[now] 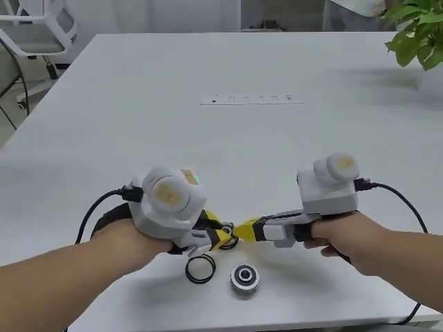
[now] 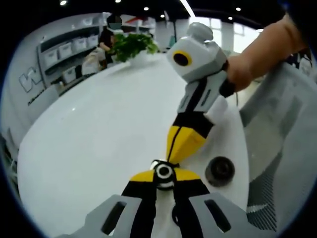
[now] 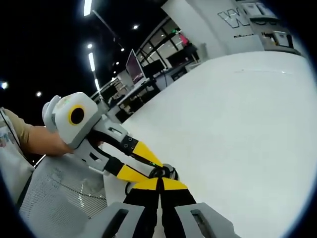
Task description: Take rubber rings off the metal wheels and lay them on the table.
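My left gripper [image 1: 221,238] [image 2: 163,176] is shut on a small metal wheel [image 2: 163,172] just above the white table [image 1: 208,145]. My right gripper [image 1: 239,231] [image 3: 159,184] comes in from the right. Its yellow tips are closed together at the black rubber ring [image 3: 166,172] on that wheel. In the left gripper view the right gripper's tip [image 2: 182,143] touches the wheel from above. A loose rubber ring [image 1: 201,268] lies flat on the table in front of the grippers. Beside it a second metal wheel [image 1: 244,276] [image 2: 219,171] rests on the table.
The table's front edge runs just below the loose ring and the second wheel. A white strip [image 1: 251,99] lies mid-table, a green plant [image 1: 419,34] stands at the far right corner, and an office chair [image 1: 41,28] is beyond the far left. Cables trail from both grippers.
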`<state>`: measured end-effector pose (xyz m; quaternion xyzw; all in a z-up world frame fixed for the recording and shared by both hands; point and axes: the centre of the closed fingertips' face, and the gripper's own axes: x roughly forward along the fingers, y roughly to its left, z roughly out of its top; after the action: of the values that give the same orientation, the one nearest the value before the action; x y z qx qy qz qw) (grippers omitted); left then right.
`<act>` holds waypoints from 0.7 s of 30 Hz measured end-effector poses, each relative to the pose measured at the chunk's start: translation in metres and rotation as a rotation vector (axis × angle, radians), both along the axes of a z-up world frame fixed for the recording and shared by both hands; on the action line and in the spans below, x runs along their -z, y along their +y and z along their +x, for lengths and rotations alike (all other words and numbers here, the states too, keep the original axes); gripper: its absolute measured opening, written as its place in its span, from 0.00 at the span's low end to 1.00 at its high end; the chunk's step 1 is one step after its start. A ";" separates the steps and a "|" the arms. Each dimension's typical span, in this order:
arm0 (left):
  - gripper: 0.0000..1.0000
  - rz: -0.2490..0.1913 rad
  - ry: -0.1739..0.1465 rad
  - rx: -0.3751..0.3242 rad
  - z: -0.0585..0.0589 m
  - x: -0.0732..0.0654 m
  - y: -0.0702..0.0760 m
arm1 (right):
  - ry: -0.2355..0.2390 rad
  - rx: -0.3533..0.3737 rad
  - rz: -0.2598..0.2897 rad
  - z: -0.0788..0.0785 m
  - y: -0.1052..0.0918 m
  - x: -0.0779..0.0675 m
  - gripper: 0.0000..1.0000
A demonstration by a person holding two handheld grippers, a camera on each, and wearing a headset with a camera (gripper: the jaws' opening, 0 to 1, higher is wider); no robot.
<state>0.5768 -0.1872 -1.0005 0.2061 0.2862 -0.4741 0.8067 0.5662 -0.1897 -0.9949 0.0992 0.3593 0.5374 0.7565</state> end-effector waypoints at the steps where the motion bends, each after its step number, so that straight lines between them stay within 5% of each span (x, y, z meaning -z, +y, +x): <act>1: 0.12 0.000 0.000 0.003 0.000 0.000 0.000 | 0.001 -0.003 0.003 0.000 0.000 0.000 0.00; 21: 0.12 -0.005 -0.003 0.017 -0.002 0.000 -0.002 | 0.054 -0.067 0.086 -0.010 0.006 -0.010 0.00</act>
<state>0.5751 -0.1894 -1.0009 0.2073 0.2820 -0.4811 0.8038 0.5559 -0.1836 -0.9846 0.1340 0.3593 0.5743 0.7233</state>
